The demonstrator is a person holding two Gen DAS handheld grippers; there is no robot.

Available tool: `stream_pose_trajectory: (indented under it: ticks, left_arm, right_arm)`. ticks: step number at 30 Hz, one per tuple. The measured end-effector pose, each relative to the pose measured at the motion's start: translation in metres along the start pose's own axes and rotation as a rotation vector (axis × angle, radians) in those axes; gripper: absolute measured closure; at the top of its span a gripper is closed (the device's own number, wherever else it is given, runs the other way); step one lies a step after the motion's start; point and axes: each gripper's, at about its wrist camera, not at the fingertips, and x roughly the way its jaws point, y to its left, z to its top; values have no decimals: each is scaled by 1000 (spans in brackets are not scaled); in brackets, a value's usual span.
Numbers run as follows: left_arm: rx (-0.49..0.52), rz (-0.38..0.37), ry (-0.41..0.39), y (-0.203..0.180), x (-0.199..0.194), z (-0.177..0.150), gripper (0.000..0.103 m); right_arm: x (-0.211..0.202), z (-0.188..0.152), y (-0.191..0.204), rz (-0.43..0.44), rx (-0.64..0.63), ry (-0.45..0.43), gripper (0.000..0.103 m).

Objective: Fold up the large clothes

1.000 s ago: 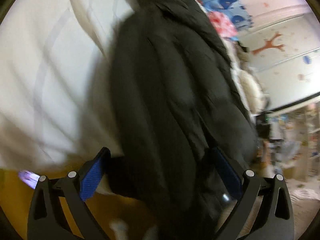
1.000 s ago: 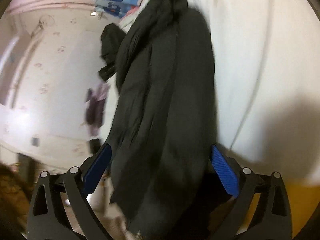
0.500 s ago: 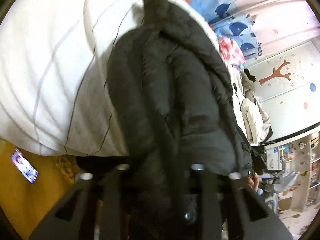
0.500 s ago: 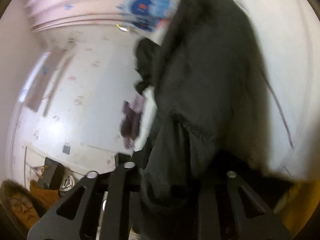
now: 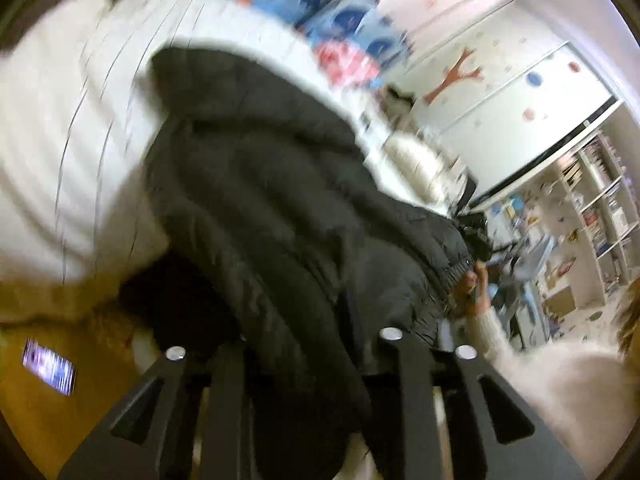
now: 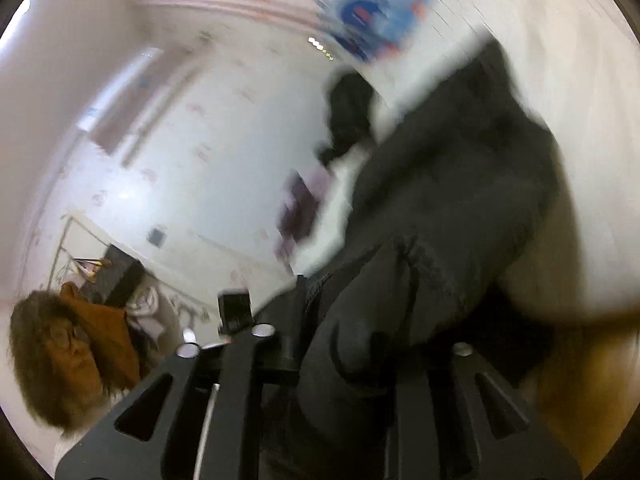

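A large black puffer jacket (image 5: 272,200) lies lengthwise on a white bed (image 5: 60,152), its near end hanging off the bed edge. My left gripper (image 5: 312,344) is shut on the jacket's near hem, with fabric bunched between the fingers. In the right wrist view the same jacket (image 6: 452,208) runs up from my right gripper (image 6: 340,340), which is shut on the hem's other corner. Both views are blurred by motion. The fingertips are buried in fabric.
A white duvet (image 6: 560,60) covers the bed. A yellow floor or bed base (image 5: 80,392) with a phone (image 5: 48,366) lies below left. Blue patterned bedding (image 5: 340,12), shelves (image 5: 592,220) and a wall (image 6: 200,140) stand beyond. A person's face (image 6: 60,356) is at lower left.
Both grippers closed from open onto the jacket's near hem. They then lifted and pulled it back, so more of the room shows beyond the bed.
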Motion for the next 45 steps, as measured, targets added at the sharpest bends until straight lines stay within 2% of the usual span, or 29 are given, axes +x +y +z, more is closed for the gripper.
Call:
stream_pose_trajectory:
  ticks: [1,2,3,5,6,7,8,10,12,15,19,21,23,25,26,27,29,31,32,34,36,37,38,39,41,43,45]
  left_arm:
    - [-47,6,28,19,2,-12,66]
    - [-86,-2,37,32,1,-19,56]
    - [-123,-9,30,46,-3,-25,51]
    - [-197,-17,-37,74,-13,-33,26]
    - [-237,-32,-71,85,-16,-34,18]
    - [-270,-48,-98,96,-18,-34,15]
    - [-298,-58,-119,107,-17,-32,9]
    - [-307,-58,-113,107,5,-24,8]
    - [-319,-66,-62,111,29,-25,8]
    - [-332,-137,-7,106,58,-28,8]
    - [-244,-191,27,75,75,-32,8]
    - [-227,-179,10,69,72,-29,8]
    - [-239,-132,-28,66,62,-19,10]
    - [-241,-105,-62,63,49,-8,26]
    - [-228,-84,-71,59,42,-1,38]
    - [-212,-67,-71,56,40,2,44]
    - [-167,-28,-53,48,38,6,67]
    - [-152,-10,-31,46,41,5,73]
    - [-152,-11,-22,46,41,5,73]
    - [-163,-33,-2,54,43,1,73]
    - [-198,-61,26,67,49,-7,69]
    - [-210,-67,37,75,52,-10,53]
    - [-231,-65,57,80,57,-14,27]
    - [-247,-49,72,84,63,-20,17]
    - [-268,-76,79,88,68,-29,17]
    - [-250,-115,42,81,68,-32,18]
    - [-204,-122,15,69,66,-33,37]
  right_arm:
    - [-5,-11,-13,-9,40,22,68]
    - [-9,-26,-32,-20,101,52,52]
    - [-11,-34,-42,-30,132,62,46]
    - [-18,-47,-64,-11,186,50,41]
    - [-11,-50,-70,10,197,43,36]
    - [-10,-51,-74,28,202,36,22]
    - [-8,-49,-76,34,206,30,13]
    - [-3,-46,-79,33,209,34,12]
    - [5,-43,-80,39,217,38,11]
    - [16,-44,-84,44,228,57,11]
    - [32,-53,-84,57,216,65,11]
    - [38,-55,-79,72,193,58,13]
    - [43,-52,-70,102,159,46,21]
    - [50,-44,-56,130,116,40,26]
    - [54,-41,-46,142,82,41,29]
    - [58,-38,-40,143,59,44,31]
    - [64,-36,-31,124,32,56,39]
    - [66,-37,-30,95,24,62,46]
    - [68,-39,-32,79,29,67,48]
    - [69,-41,-36,57,36,78,58]
    - [73,-45,-41,43,53,103,60]
    - [73,-47,-45,35,59,115,60]
    - [75,-48,-47,28,63,126,60]
    - [76,-50,-51,18,66,139,60]
    - [77,-52,-54,20,70,143,60]
    - [77,-54,-53,33,60,132,61]
    - [79,-54,-49,48,50,125,61]
